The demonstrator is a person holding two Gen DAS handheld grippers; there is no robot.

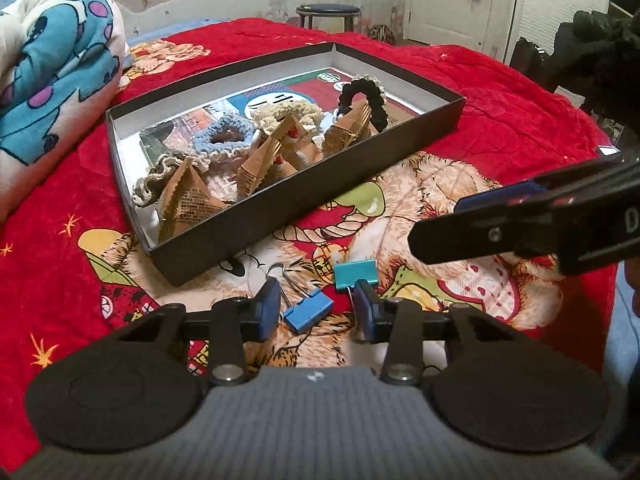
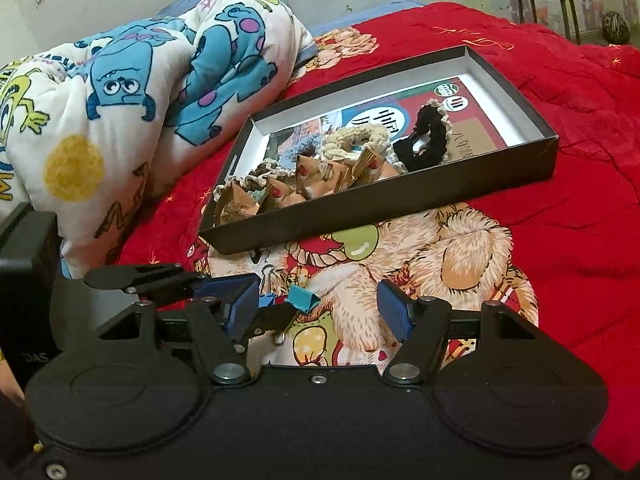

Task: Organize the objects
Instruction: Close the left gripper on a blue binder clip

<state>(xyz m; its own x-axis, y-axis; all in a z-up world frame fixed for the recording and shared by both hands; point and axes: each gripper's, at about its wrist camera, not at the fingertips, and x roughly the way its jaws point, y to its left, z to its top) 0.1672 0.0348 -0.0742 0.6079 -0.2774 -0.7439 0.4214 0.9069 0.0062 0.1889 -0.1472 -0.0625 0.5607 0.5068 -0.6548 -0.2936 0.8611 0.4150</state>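
Two binder clips lie on the red bedspread in front of a shallow black box (image 1: 280,200). The blue clip (image 1: 308,312) sits between the fingers of my left gripper (image 1: 316,304), whose pads stand a little apart from it, so it is open. The teal clip (image 1: 355,274) lies just beyond the right finger. The box (image 2: 360,212) holds crocheted scrunchies (image 1: 224,140) and brown snack packets (image 1: 188,196). My right gripper (image 2: 320,306) is open and empty, hovering to the right of the clips (image 1: 452,220). The teal clip (image 2: 304,300) shows between its fingers, lying on the bedspread.
A rolled cartoon-print blanket (image 1: 52,80) lies left of the box, also seen in the right wrist view (image 2: 140,100). A round stool (image 1: 328,12) stands past the bed's far edge. Dark clothing (image 1: 592,40) is bunched at the right.
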